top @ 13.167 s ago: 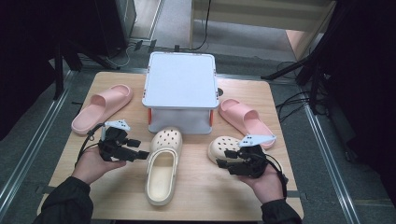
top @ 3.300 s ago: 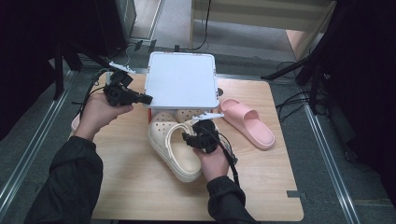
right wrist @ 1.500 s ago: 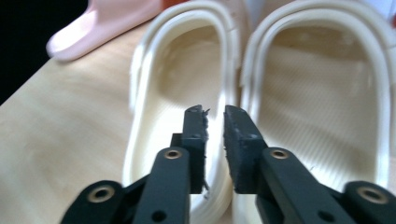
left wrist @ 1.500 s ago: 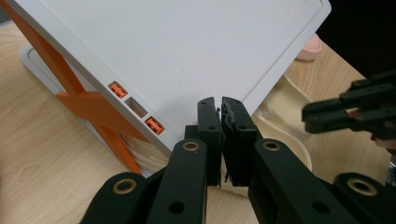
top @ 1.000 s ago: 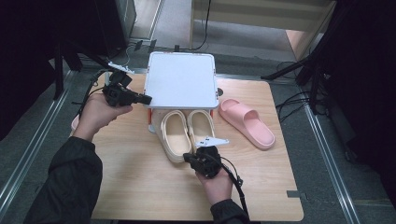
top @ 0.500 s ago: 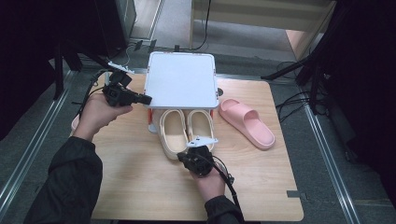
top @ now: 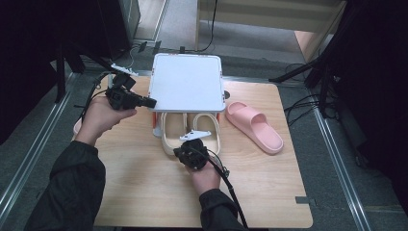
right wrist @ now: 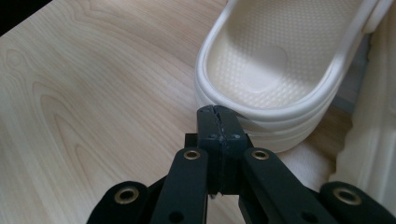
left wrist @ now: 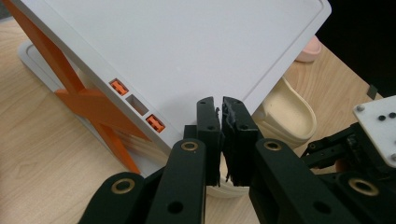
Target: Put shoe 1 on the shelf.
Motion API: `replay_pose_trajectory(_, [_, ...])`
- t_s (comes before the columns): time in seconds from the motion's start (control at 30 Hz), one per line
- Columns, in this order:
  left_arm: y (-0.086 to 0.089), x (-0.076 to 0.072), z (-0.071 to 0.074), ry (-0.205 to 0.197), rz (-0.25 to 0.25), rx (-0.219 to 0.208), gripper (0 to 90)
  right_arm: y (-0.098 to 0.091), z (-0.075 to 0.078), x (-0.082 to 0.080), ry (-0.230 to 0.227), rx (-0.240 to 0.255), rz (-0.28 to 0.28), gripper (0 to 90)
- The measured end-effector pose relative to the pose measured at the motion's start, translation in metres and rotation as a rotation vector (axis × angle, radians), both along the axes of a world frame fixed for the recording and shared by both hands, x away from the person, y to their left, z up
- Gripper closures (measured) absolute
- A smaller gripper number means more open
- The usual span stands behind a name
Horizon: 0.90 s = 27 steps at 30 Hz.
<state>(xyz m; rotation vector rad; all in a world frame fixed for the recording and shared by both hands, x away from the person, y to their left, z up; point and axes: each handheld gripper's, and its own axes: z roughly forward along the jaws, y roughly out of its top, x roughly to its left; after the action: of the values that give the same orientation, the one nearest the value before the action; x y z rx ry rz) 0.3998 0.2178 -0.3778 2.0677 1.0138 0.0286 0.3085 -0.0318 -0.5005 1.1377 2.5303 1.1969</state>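
At the left edge of the worktop (top: 144,192) a pink slide (top: 77,127) peeks out from under the left hand, not yet stowed. The left gripper (top: 144,102), jaws closed on nothing, rests against the white rack's (top: 187,86) lid edge. The cream clogs (top: 190,134) sit side by side beneath it, heels protruding; the right gripper (right wrist: 217,112), jaws shut and empty, noses one heel. The other pink slide (top: 254,126) waits at right.
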Motion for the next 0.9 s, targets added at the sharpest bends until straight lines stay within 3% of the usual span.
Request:
replay_pose_trajectory(0.37, [0.0, 0.0, -0.001, -0.002, -0.001, -0.005, 85.7, 0.013, -0.003, 0.018, -0.062, -0.021, -0.02, 89.0])
replay_pose_trajectory(0.67, [0.0, 0.0, -0.001, -0.006, -0.002, -0.003, 85.7, 0.019, -0.004, 0.04, -0.077, -0.002, -0.046, 87.2])
replay_pose_trajectory(0.9, [0.001, 0.0, -0.001, -0.007, -0.001, -0.005, 85.7, 0.024, -0.006, 0.053, -0.051, 0.012, -0.084, 89.9])
